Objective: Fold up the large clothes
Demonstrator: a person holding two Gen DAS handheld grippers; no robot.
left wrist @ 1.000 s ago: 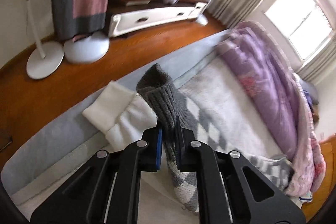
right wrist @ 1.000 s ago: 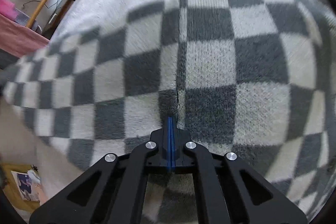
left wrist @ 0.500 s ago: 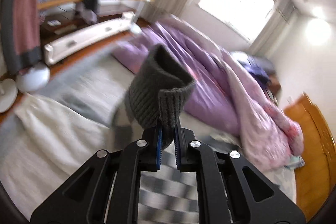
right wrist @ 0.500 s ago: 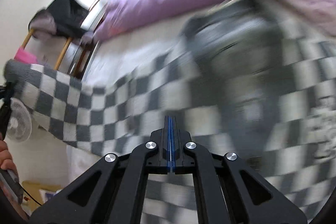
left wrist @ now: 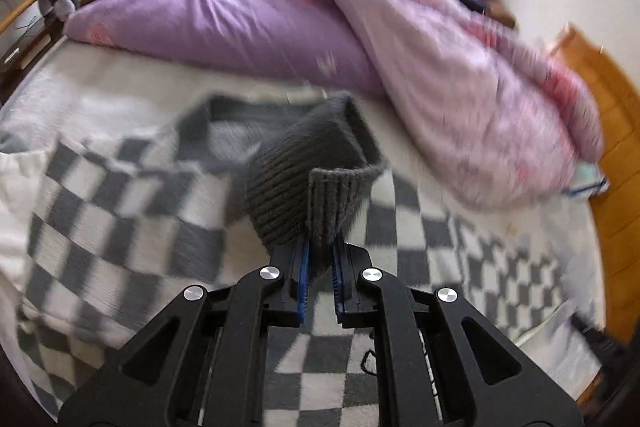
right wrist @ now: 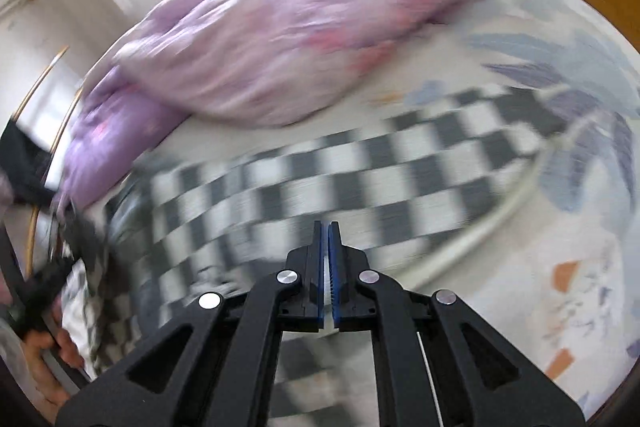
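Left wrist view looks across the bed, whose pale cover carries a heaped purple and pink quilt along its far side. Nearer the camera, a grey-and-white checkered sweater lies spread over the bed, blurred, its dark neckline just beyond the claw. The sweater's ribbed grey cuff is raised off the body of the garment, and the left claw is clamped on it, with the knit pinched between the blue pads. A wooden headboard edges the bed at the right. From the right wrist view, the same sweater runs as a checkered band across the floral sheet, below the quilt. The right claw has its fingers drawn nearly together, a thin sliver of pale cloth showing between the pads; whether it grips the sweater I cannot tell. A hand shows at the lower left edge.
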